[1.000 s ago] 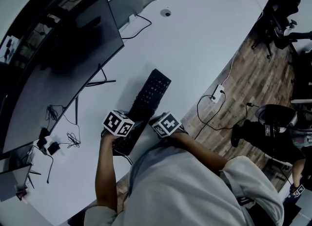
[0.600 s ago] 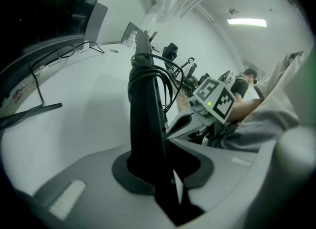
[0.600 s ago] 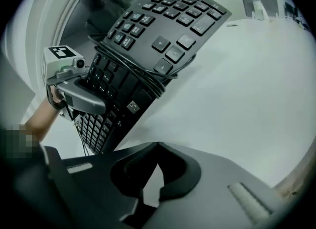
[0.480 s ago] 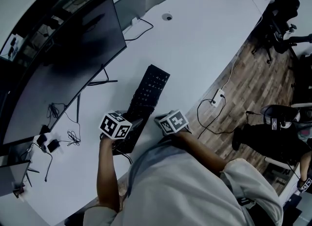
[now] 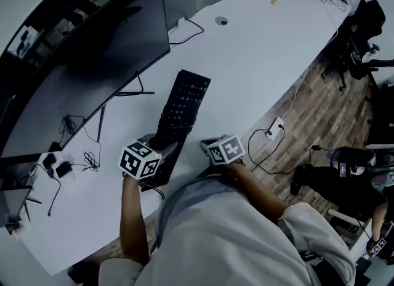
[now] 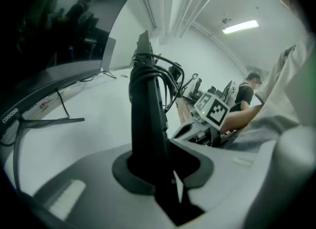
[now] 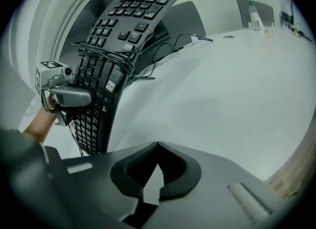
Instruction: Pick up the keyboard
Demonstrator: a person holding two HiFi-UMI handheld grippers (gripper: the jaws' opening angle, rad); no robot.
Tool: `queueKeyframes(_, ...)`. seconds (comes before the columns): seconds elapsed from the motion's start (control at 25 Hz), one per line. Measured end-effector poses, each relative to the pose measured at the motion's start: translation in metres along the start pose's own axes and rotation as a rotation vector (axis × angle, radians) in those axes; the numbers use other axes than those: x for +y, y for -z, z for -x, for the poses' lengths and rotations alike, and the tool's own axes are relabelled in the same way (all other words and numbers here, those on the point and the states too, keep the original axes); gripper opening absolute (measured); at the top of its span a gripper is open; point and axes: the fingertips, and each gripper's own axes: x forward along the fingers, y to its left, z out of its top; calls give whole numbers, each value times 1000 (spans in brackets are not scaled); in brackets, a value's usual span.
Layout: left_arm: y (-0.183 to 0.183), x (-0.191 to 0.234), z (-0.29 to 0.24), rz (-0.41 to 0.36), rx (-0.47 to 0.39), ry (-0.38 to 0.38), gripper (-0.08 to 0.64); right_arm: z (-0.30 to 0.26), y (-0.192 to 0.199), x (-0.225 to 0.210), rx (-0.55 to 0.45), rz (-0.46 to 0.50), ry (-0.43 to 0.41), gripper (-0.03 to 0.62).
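Left gripper (image 6: 154,171) of mine is clamped on the near end of the flat black computer keyboard (image 6: 147,109), which stands edge-on between its jaws with a black cable (image 6: 165,75) looped round its middle. I hold it tilted above the left part of the white curved desk (image 5: 265,57). My right gripper (image 7: 157,146), jaws closed on nothing, hangs just right of that near end. Bare desk spreads right to the curved edge; left, the wide dark curved monitor (image 5: 92,57) stands near the keyboard's long edge.

White desk (image 5: 265,50), wood floor (image 5: 320,109) (office chairs (image 5: 362,10) beyond).
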Motion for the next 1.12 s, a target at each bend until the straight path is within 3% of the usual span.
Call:
queueKeyframes(0.52,-14,11,49,45,-222,-76,0,19,-28,30,-67,58,-21,-2)
queueKeyframes(0.84,-21,11,71,57,-350,-89,0,21,-39,48,-105,64,-36,-2)
queueKeyframes(1.12,-30,7,91,129,-489,-73,0,38,-50,63,-164,93,-45,-2)
